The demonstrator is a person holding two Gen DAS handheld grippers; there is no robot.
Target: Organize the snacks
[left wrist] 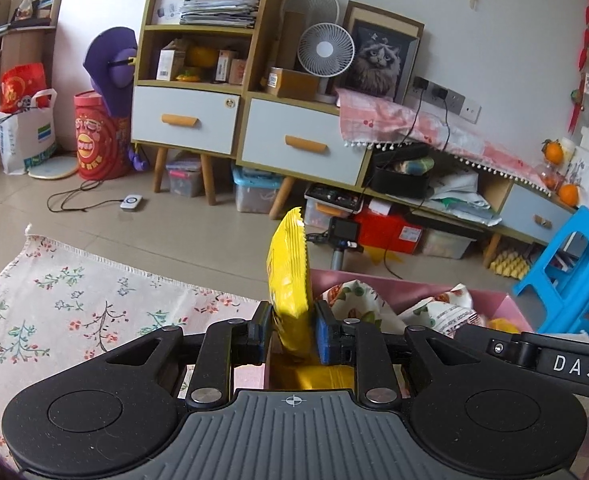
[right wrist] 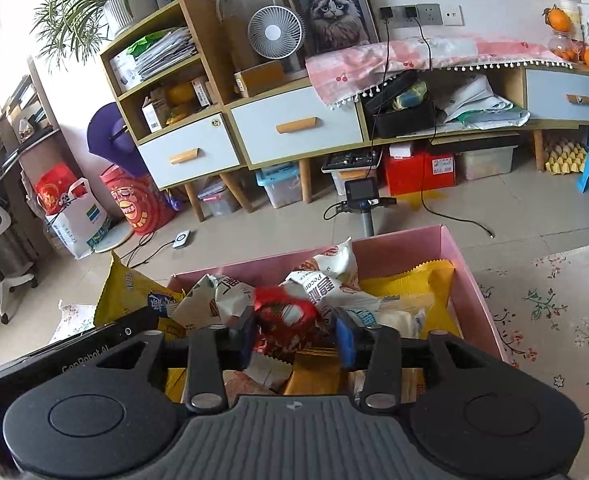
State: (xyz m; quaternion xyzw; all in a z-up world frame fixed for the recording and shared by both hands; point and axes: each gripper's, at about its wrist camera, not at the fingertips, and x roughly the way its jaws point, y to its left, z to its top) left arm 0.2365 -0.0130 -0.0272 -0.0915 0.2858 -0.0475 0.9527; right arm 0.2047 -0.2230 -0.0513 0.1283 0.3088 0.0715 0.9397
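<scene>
Left gripper (left wrist: 293, 330) clenched on yellow snack packet (left wrist: 289, 276); packet stands on edge, long axis running toward 12 o'clock from gripper. Pink box (left wrist: 510, 308) lies at 2 o'clock, just beside, already heaped with snacks. Right gripper (right wrist: 296, 334) hangs over pink box (right wrist: 474, 276), jaws parted around red wrapper (right wrist: 286, 316), blurred, apparently released. Judgement: left hand nearer next job; packet needs short shift rightward over box rim before letting go.
</scene>
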